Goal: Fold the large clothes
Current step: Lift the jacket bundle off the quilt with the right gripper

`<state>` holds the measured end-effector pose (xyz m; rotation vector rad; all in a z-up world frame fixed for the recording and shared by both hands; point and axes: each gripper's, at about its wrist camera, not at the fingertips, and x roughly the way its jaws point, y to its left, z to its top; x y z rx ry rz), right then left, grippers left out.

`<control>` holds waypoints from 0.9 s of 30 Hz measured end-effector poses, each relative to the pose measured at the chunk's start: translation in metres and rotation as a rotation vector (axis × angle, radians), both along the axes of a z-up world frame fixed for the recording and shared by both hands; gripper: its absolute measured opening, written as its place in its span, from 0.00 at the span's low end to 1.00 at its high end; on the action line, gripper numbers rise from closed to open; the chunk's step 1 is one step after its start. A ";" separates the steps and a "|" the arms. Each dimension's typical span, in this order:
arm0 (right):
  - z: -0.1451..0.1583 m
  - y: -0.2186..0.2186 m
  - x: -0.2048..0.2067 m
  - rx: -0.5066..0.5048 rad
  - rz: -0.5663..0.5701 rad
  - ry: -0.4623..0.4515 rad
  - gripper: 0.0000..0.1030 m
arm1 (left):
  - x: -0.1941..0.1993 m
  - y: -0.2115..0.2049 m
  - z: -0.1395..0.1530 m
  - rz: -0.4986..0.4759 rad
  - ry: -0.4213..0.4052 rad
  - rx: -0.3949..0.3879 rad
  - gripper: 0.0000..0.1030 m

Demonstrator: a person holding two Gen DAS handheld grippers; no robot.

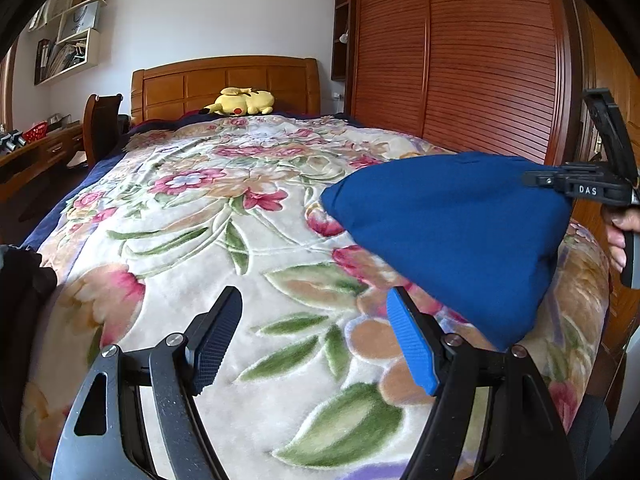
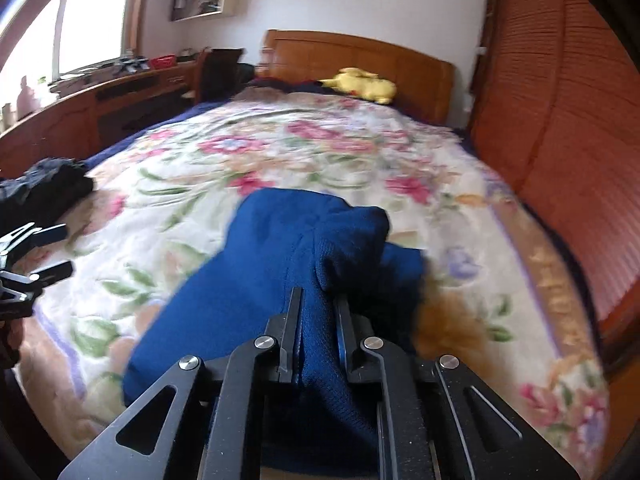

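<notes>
Right tool [image 2: 318,334] clenched on bunched blue garment [image 1: 452,236] at 3 o'clock above bed [image 1: 224,240]; left tool [image 1: 308,340] released, empty; to be lifted clear, then second corner pinched before spreading flat.

Left wrist view: sits behind my left gripper [image 1: 314,340], low over the foot of the bed [image 1: 180,208], facing the headboard [image 1: 224,80] at 12 o'clock; my right gripper [image 1: 568,188] at 3 o'clock. Right wrist view: behind my right gripper [image 2: 318,336], nearer the blue garment [image 2: 280,248], same heading; left gripper [image 2: 56,252] at 9 o'clock. Shared: bed, headboard, yellow plush toy [image 1: 244,101], wardrobe [image 1: 480,60], garment.
</notes>
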<state>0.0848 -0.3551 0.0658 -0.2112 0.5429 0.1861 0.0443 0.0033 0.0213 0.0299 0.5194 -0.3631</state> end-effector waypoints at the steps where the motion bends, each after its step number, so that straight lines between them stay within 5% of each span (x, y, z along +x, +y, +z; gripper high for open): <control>1: -0.005 -0.015 0.002 0.016 -0.029 0.026 0.12 | -0.001 -0.001 0.000 -0.002 0.000 0.000 0.74; 5: -0.050 -0.044 0.017 0.033 -0.089 0.151 0.12 | -0.001 -0.005 -0.001 -0.006 -0.001 0.001 0.74; 12: -0.056 -0.050 0.007 0.101 -0.094 0.094 0.16 | -0.002 -0.009 -0.001 -0.009 -0.001 -0.012 0.74; 19: -0.055 -0.051 -0.035 0.092 -0.140 0.003 0.57 | -0.003 -0.015 -0.002 -0.016 -0.001 0.002 0.74; 27: -0.069 -0.068 -0.095 0.117 -0.201 -0.026 0.60 | -0.002 -0.018 -0.004 -0.014 0.006 0.009 0.74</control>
